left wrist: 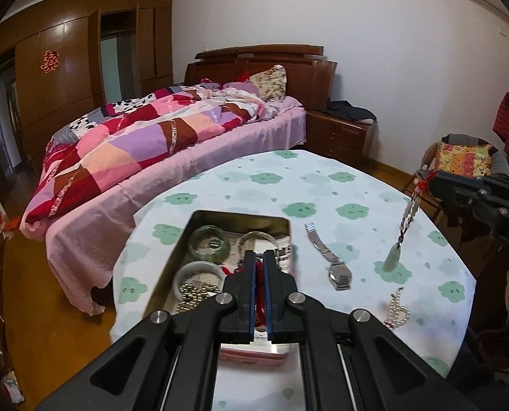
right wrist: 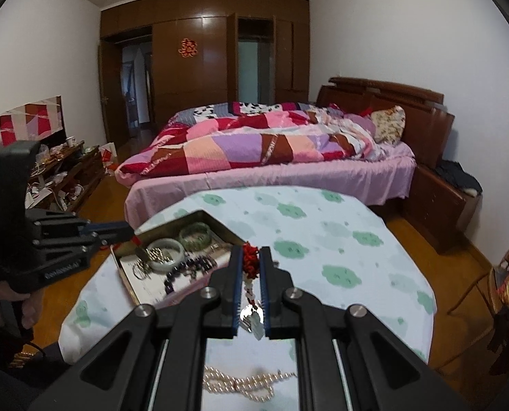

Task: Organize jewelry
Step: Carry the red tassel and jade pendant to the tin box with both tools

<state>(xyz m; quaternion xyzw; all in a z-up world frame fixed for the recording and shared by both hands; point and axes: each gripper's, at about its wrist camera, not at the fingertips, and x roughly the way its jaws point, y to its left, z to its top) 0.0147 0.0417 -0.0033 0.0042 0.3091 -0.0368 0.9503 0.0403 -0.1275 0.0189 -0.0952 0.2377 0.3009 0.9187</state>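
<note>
The right gripper is pinching the red knotted cord of a jade pendant necklace, and in the left wrist view the strand is hanging down from it at the right of the frame, its long axis running nearly vertical with a slight slant toward the lower left, the pale green pendant dangling at the bottom just above or perhaps grazing the counter; the view is not settling which. The open metal tin is lying to the left of that strand, with the wristwatch stretched out on the cloth between them, so the coming move looks like a sideways carry leftward over the watch and into the tin. The left gripper is pressed together on something red, probably another cord, and is hovering over the tin's near right part, so it is the nearer of the two to the tin but is already occupied. Inside the tin a green bangle, a white bangle and a string of dark beads are showing, though the gripper body is covering the near half. The pearl necklace is lying on the counter at the bottom of the right wrist view, partly cut off by the gripper frame.
</note>
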